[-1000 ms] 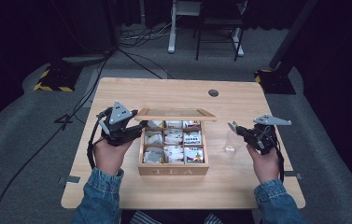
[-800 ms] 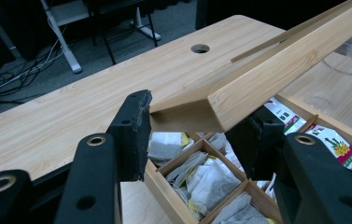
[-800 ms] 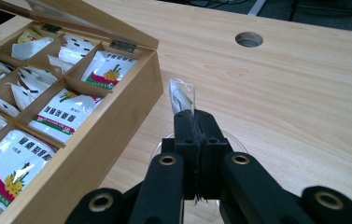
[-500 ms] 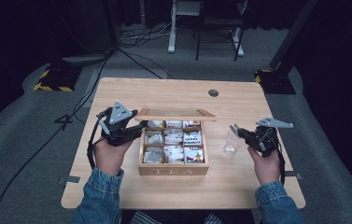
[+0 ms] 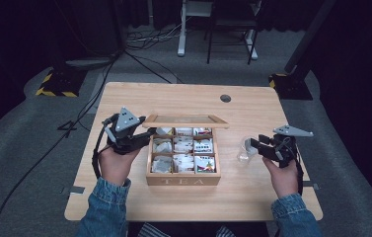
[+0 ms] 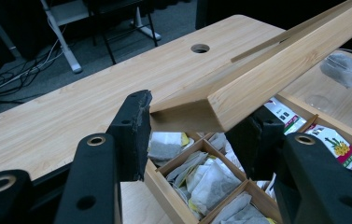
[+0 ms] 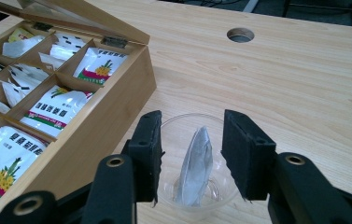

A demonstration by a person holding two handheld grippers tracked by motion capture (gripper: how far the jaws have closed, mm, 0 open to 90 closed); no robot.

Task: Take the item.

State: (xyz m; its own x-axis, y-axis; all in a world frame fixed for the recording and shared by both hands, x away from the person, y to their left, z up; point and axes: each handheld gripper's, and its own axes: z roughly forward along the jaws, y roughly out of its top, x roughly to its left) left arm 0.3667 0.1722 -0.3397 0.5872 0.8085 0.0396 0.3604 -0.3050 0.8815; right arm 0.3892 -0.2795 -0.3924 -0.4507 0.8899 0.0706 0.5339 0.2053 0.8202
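Left gripper [image 5: 146, 134]: I have it clamped on the front corner of the lid [image 6: 257, 79]; in the left gripper view the two jaws press on either side of the wooden edge.
Lid: I hold it raised above the tea box [image 5: 183, 178], tilted, hinged at the far side.
Box: it sits mid-table, just right of my left hand [image 5: 115, 165]; its compartments are full of sachets and tea bags [image 6: 211, 179]. "TEA" is lettered on the front wall.
Right gripper [image 7: 190, 156]: my jaws have just been opening; they stand apart on either side of the bag [image 7: 194, 165], and the pads do not press on it.
Bag: grey, standing upright on its edge inside the clear cup [image 7: 211, 198], leaning on the cup's wall.
Cup: on the table [image 5: 252, 106] just right of the box, near but apart from it, right in front of my right gripper.
Right hand [image 5: 283, 178]: low at the table's right side.
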